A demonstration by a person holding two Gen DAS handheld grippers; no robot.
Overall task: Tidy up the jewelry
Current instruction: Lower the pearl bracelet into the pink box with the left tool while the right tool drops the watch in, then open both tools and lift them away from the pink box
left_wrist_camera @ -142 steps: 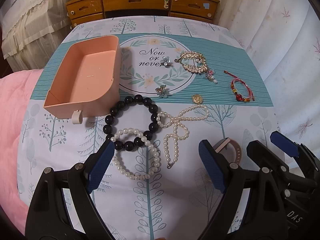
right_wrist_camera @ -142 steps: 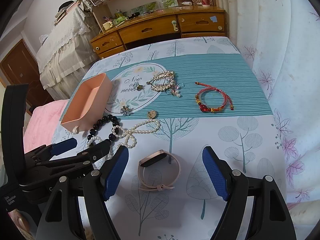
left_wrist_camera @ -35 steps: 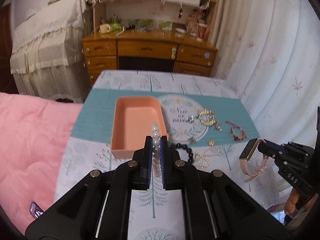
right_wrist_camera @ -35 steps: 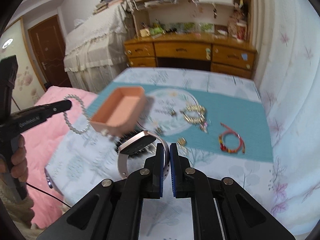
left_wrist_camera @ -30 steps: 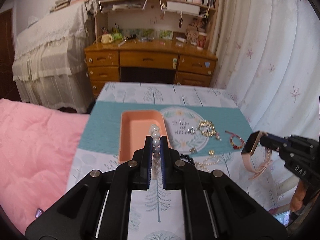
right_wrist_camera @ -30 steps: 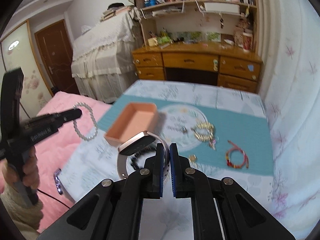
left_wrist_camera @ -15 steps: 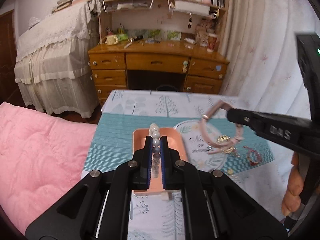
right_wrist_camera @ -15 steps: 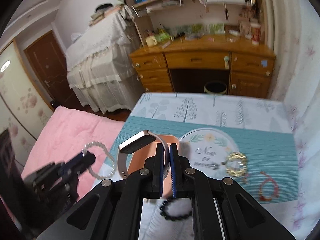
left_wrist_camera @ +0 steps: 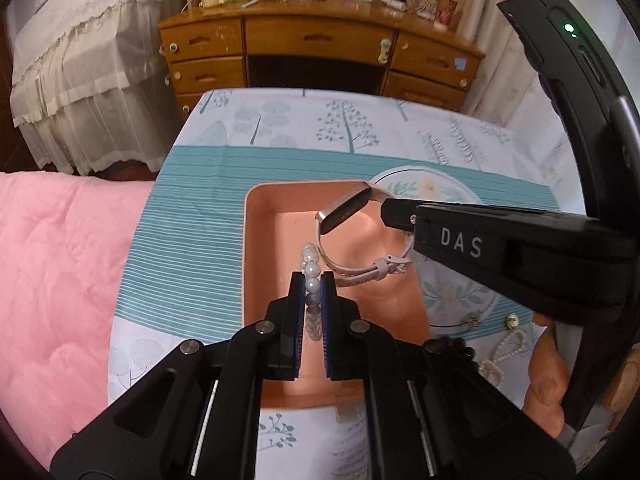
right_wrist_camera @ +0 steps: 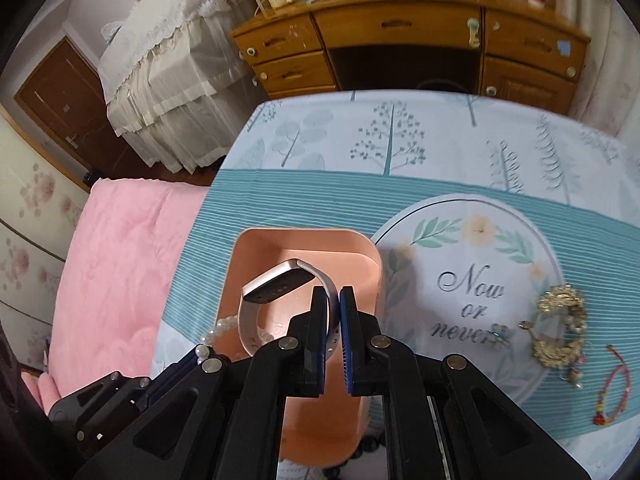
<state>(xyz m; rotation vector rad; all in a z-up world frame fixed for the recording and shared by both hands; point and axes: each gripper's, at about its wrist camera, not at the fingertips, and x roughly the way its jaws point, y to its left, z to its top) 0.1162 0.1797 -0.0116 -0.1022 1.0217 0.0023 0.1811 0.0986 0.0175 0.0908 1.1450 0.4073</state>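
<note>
Two handheld grippers converge over a peach tray (left_wrist_camera: 256, 256) on a cloth-covered surface (right_wrist_camera: 400, 140), each carrying one piece of jewelry. The left gripper (left_wrist_camera: 313, 280) has its jaws pressed together on a pearl bracelet (left_wrist_camera: 310, 268), whose beads stand in a line between the blue pads and point forward over the tray's open floor. The right gripper (right_wrist_camera: 331, 304) pinches the strap of a pale pink watch (right_wrist_camera: 276, 284), its dark face tilted up and its loop hanging toward the tray's far end. In the left wrist view the watch (left_wrist_camera: 344, 210) sits just beyond and slightly right of the bracelet, with the strap's buckled end close to the beads, perhaps touching; so both loads appear to be above the same tray, the watch deeper in. Release looks like the step at hand. A gold ornament (right_wrist_camera: 560, 328) and a red cord bracelet (right_wrist_camera: 612, 392) lie apart on the cloth, unsorted.
</note>
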